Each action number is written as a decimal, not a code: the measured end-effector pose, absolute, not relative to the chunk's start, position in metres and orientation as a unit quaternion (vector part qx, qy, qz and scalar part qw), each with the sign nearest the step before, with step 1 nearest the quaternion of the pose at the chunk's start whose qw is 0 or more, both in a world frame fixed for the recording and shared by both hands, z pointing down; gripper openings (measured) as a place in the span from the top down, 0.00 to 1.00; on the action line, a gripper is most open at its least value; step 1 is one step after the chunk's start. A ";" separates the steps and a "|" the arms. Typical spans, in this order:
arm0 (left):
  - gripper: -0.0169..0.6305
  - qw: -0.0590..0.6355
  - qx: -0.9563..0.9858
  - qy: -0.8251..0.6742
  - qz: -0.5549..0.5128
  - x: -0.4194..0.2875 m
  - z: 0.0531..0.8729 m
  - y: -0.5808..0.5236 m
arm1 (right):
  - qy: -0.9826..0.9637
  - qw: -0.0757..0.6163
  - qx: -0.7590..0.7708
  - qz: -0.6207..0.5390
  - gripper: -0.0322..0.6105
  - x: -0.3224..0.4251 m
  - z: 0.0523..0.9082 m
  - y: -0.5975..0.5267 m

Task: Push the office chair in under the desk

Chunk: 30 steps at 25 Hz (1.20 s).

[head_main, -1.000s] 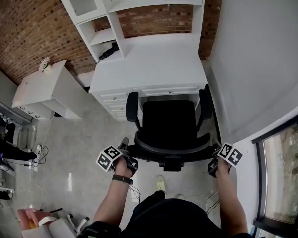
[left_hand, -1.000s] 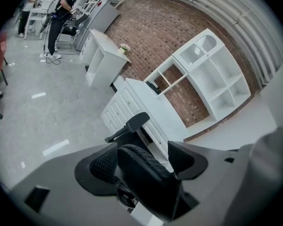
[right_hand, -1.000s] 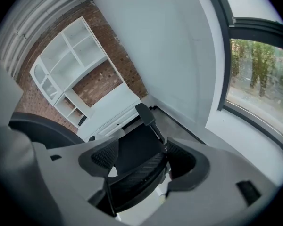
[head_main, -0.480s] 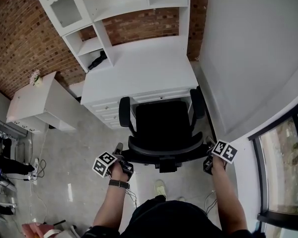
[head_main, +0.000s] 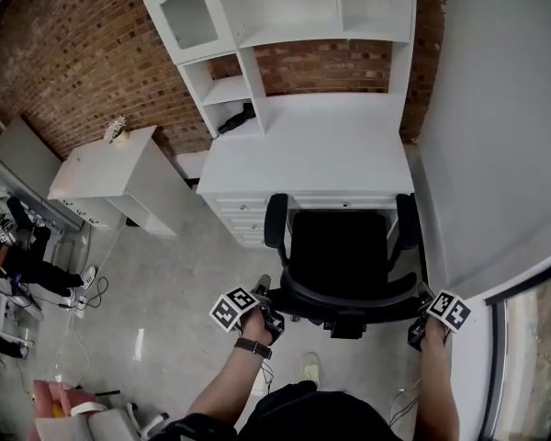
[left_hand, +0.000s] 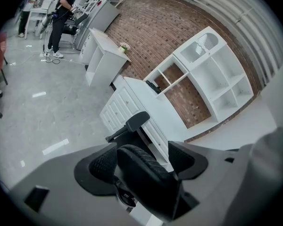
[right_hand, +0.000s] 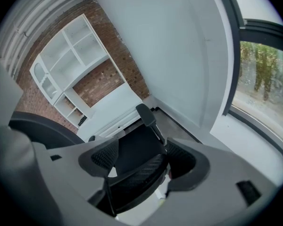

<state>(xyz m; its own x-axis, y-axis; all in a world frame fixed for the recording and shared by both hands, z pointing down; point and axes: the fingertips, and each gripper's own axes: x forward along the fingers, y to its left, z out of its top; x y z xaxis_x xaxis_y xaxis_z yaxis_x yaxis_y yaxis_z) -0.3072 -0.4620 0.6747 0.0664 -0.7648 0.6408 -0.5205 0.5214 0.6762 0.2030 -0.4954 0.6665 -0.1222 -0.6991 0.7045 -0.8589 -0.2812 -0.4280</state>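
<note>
Two grippers, both still clamped on: my left gripper (left_hand: 142, 164) has its pads squeezed onto one end of the padded backrest rim (head_main: 349, 301) of the black mesh office chair (head_main: 342, 246), and my right gripper (right_hand: 142, 158) pinches the other end the same way. Compared with a second ago, the stretch between my grippers and the front edge of the white wooden desk with the shelf hutch (head_main: 321, 150) looks shorter in the head view, so the chair has rolled in a bit. The seat front now meets the desk's edge, next to the white drawer stack (head_main: 243, 214). Not done yet imo: most of the seat is out in the open. The black armrests (head_main: 275, 219) sit right at that edge, so I reckon they could catch if I shove it in crooked.
</note>
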 end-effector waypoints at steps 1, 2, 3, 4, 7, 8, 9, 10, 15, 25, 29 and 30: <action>0.47 0.554 0.475 -0.675 -0.110 -0.311 0.673 -0.462 | -0.594 0.087 0.656 0.457 0.50 0.199 0.666 -0.497; 0.47 0.554 0.474 -0.675 -0.111 -0.315 0.672 -0.461 | -0.595 0.088 0.655 0.457 0.50 0.195 0.666 -0.499; 0.47 0.554 0.473 -0.676 -0.112 -0.318 0.671 -0.460 | -0.596 0.089 0.654 0.457 0.50 0.191 0.665 -0.500; 0.47 0.554 0.472 -0.676 -0.113 -0.321 0.670 -0.458 | -0.598 0.091 0.653 0.457 0.50 0.188 0.665 -0.499; 0.47 0.553 0.472 -0.677 -0.117 -0.326 0.667 -0.458 | -0.600 0.086 0.651 0.456 0.50 0.184 0.661 -0.499; 0.47 0.552 0.473 -0.676 -0.118 -0.325 0.666 -0.458 | -0.600 0.083 0.652 0.456 0.49 0.184 0.659 -0.499; 0.47 0.552 0.475 -0.675 -0.118 -0.325 0.666 -0.459 | -0.600 0.080 0.652 0.456 0.49 0.185 0.658 -0.499; 0.46 0.553 0.477 -0.673 -0.117 -0.326 0.665 -0.459 | -0.602 0.078 0.651 0.457 0.49 0.184 0.657 -0.499; 0.44 0.550 0.502 -0.659 -0.108 -0.322 0.664 -0.458 | -0.617 0.073 0.642 0.451 0.49 0.190 0.650 -0.496; 0.45 0.517 0.531 -0.663 -0.108 -0.329 0.628 -0.422 | -0.654 0.085 0.668 0.346 0.67 0.220 0.595 -0.461; 0.48 0.497 0.552 -0.659 -0.124 -0.318 0.600 -0.404 | -0.673 0.077 0.667 0.310 0.82 0.222 0.574 -0.447; 0.53 0.492 0.559 -0.654 -0.131 -0.313 0.591 -0.402 | -0.679 0.075 0.664 0.304 0.84 0.220 0.568 -0.444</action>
